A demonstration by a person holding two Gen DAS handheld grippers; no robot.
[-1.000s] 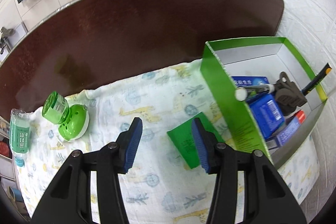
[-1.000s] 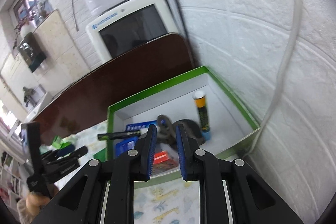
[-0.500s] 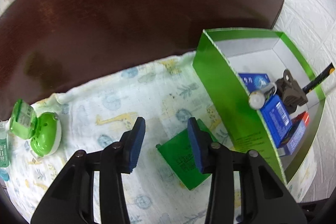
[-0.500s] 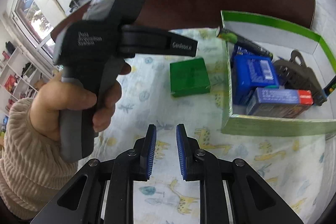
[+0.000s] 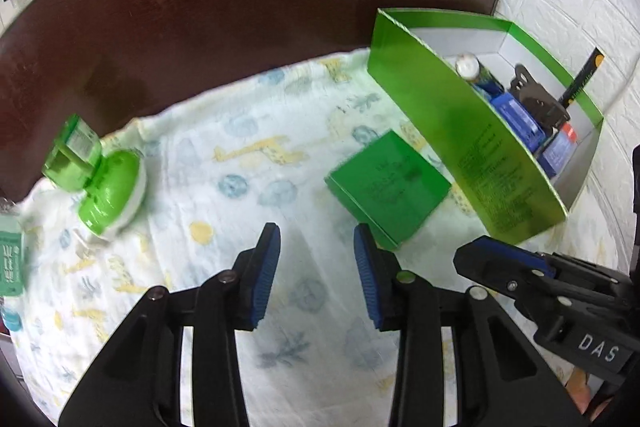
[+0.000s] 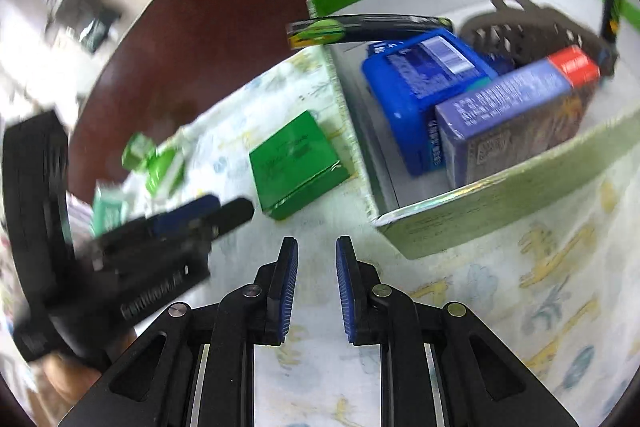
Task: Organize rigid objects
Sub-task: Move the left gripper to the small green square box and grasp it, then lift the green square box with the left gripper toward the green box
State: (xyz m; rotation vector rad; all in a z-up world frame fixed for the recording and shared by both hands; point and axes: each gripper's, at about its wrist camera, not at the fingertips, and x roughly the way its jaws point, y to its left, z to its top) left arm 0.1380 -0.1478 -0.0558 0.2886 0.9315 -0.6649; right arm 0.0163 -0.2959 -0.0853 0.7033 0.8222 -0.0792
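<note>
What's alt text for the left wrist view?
The left gripper hangs open and empty over a giraffe-print cloth, just short of a flat green box. A green tray of items sits right; a green bottle lies left.

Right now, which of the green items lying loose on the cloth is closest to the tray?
The flat green box, lying just beside the green tray's wall. The round green dispenser and green packet lie at the cloth's far end.

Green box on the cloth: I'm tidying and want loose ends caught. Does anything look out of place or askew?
The green carton lies outside the green box; a black pen pokes over the box's wall; the green plug-in device lies tipped on the cloth.
</note>
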